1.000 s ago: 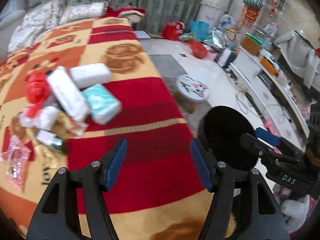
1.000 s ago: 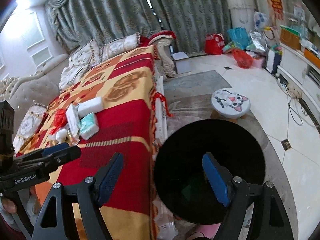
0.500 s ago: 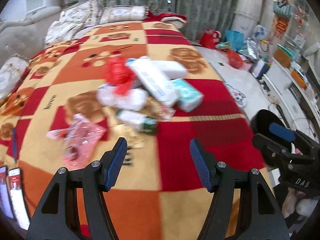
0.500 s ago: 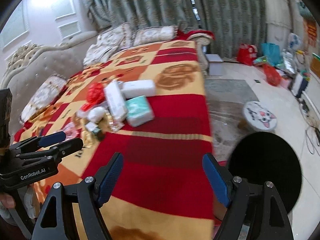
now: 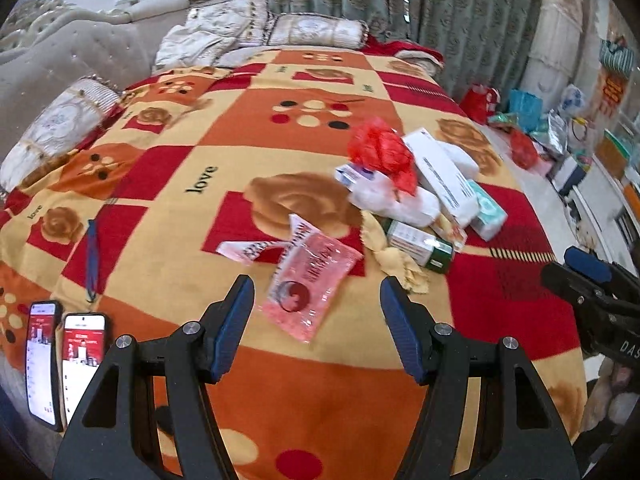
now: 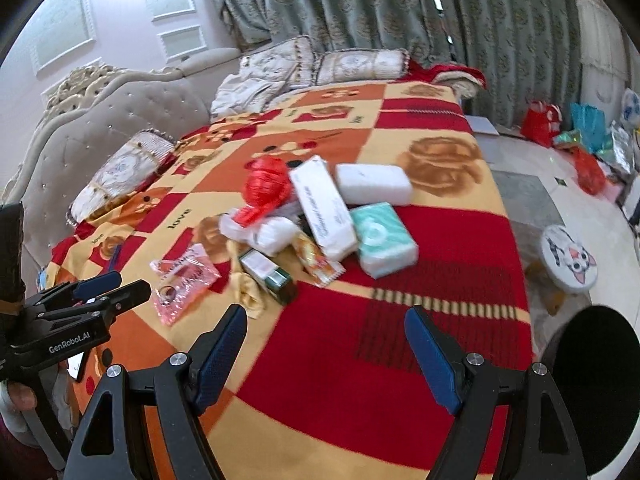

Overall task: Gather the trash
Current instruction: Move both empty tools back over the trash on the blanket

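left wrist view: the pink wrapper (image 5: 310, 280) is seen flat on the bed (image 5: 168, 208), just ahead of the left claw (image 5: 316, 312), wide open and empty. it is judged light, crinkly, slippery; an edge pinch is advised.

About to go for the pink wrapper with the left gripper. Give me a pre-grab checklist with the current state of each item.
1. Left gripper open and empty: ok.
2. Pink wrapper lined up between the left fingers: ok, it lies just ahead of them.
3. Wrapper free of other trash: ok, the yellow cloth lies beside it, apart from the main pile.
4. Right gripper out of the way: ok, open and empty, off to the side.
5. Black bin within reach: cannot tell.
6. Two phones clear of the path: ok, far left.
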`<state>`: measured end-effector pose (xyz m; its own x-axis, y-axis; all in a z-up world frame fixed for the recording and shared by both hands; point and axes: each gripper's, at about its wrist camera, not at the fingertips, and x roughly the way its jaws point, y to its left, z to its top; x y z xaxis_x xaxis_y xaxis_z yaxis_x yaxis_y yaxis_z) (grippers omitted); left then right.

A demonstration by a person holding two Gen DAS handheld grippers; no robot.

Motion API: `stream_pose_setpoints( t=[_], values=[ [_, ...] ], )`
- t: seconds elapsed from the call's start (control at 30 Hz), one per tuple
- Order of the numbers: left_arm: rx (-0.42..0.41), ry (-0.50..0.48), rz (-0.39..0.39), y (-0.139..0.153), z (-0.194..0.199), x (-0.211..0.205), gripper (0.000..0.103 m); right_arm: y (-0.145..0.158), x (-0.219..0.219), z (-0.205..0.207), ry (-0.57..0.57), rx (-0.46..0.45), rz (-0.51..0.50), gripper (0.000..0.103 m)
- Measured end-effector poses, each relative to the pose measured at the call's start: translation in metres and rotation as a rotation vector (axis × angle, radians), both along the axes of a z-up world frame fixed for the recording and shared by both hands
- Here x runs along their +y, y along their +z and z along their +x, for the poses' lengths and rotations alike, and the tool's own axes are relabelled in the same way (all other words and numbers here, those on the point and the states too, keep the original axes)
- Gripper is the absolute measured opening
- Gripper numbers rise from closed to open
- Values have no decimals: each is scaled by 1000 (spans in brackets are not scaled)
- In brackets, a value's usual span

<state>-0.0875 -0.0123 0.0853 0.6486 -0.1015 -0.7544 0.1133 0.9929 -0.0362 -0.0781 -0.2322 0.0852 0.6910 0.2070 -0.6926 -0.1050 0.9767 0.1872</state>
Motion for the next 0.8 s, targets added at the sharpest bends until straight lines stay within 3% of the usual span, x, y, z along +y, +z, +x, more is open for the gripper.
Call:
stream_pose_setpoints(
  t=[0.47, 0.8],
  values=[
    [-50, 22, -27, 14, 6, 14, 64, 9, 22, 15, 19, -48, -28, 79],
    [34, -30, -77, -4, 35, 19, 65, -5, 12, 78, -1, 3, -97, 79]
  ],
)
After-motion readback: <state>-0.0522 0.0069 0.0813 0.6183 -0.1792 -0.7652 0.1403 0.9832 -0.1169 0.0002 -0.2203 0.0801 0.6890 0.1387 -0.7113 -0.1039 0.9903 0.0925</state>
